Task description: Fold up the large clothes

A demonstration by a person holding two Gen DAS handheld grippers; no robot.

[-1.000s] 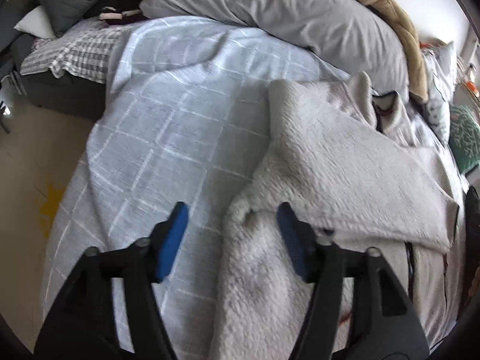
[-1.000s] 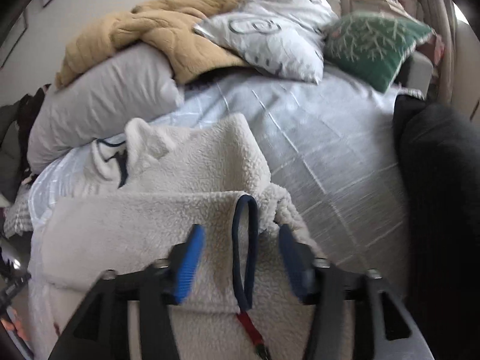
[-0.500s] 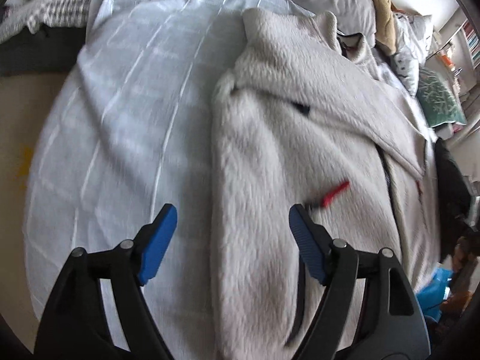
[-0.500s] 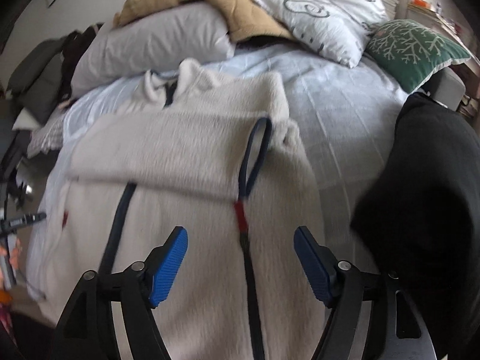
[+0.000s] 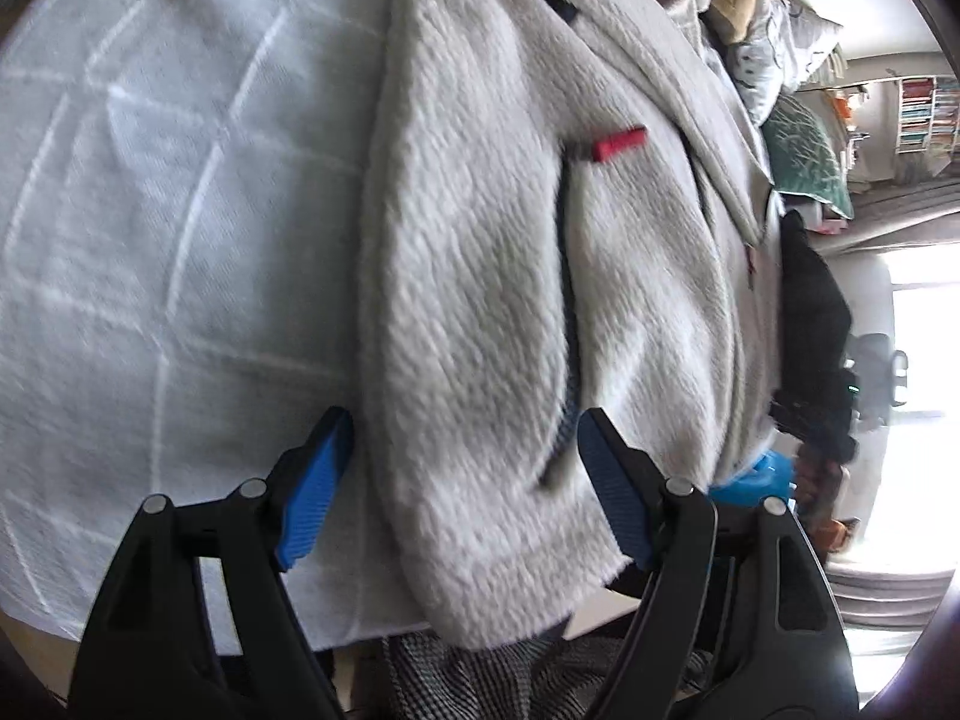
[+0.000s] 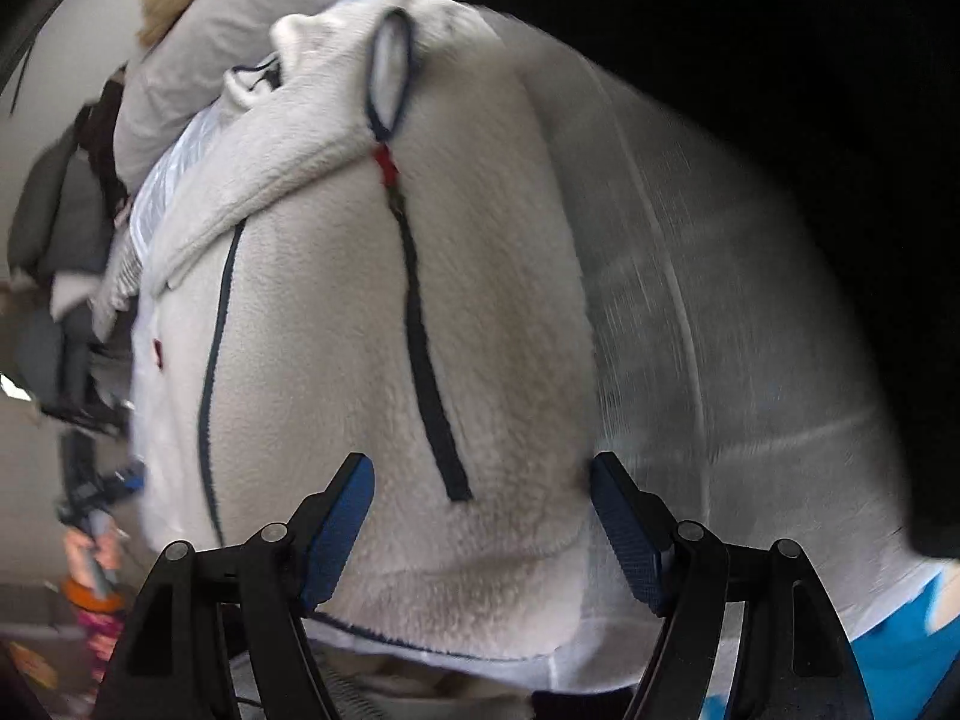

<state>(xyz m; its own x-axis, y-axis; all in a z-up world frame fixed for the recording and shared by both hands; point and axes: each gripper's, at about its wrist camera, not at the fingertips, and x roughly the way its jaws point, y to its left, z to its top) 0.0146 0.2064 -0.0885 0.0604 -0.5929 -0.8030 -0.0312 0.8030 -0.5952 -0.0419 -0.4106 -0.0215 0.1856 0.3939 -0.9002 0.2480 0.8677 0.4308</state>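
A cream fleece jacket [image 5: 492, 276] with navy zips and red zip pulls lies flat on the bed, both sleeves folded across its chest. My left gripper [image 5: 462, 480] is open, its blue pads straddling the jacket's bottom left hem corner. In the right wrist view the jacket [image 6: 372, 324] fills the middle. My right gripper [image 6: 480, 516] is open, its pads on either side of the bottom right hem corner, just below the navy pocket zip [image 6: 429, 372]. Neither gripper holds fabric.
The pale blue checked bedspread [image 5: 150, 228] lies under the jacket and ends at the near edge. Pillows [image 5: 774, 48] and a green cushion [image 5: 810, 150] sit at the headboard. A dark garment [image 6: 840, 120] lies close on the right. A checked cloth [image 5: 480, 678] hangs below the bed edge.
Both grippers have drawn back from the sleeve area down the jacket's length to its bottom hem corners and come close to the fabric. Both stayed open.
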